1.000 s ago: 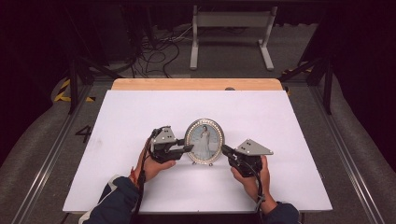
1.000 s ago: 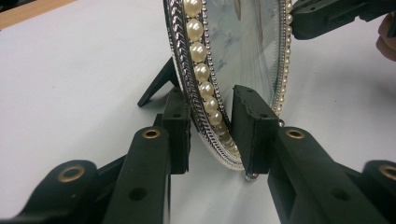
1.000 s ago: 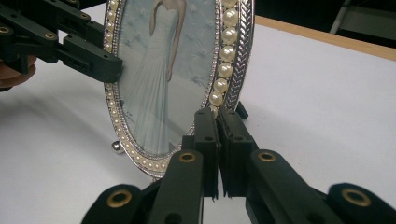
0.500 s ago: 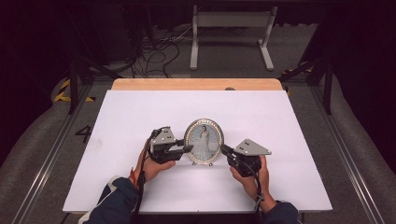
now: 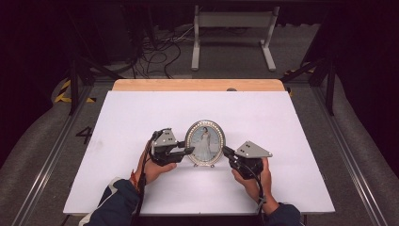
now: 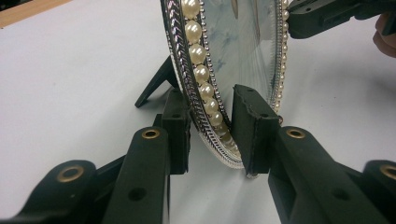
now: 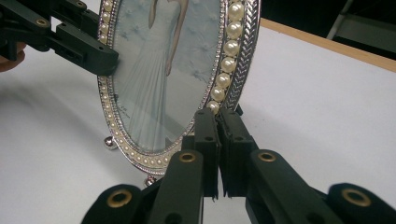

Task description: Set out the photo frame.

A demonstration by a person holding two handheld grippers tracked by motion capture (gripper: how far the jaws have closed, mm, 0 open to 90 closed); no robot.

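Left claw [image 5: 187, 151] and right claw [image 5: 227, 151], high view: each meets one side edge of the oval frame [image 5: 205, 141], which stands upright between them on the white worktop [image 5: 282, 122]. Left gripper view: left claw [image 6: 212, 133] has its jaws on either side of the frame's [image 6: 201, 70] pearl rim, pinching it near the bottom; the strut [image 6: 156, 86] props it behind. Right gripper view: right claw [image 7: 217, 135], jaws almost pressed together, nips the frame's [image 7: 159, 79] lower rim; the left claw [image 7: 100, 60] grips the opposite edge.
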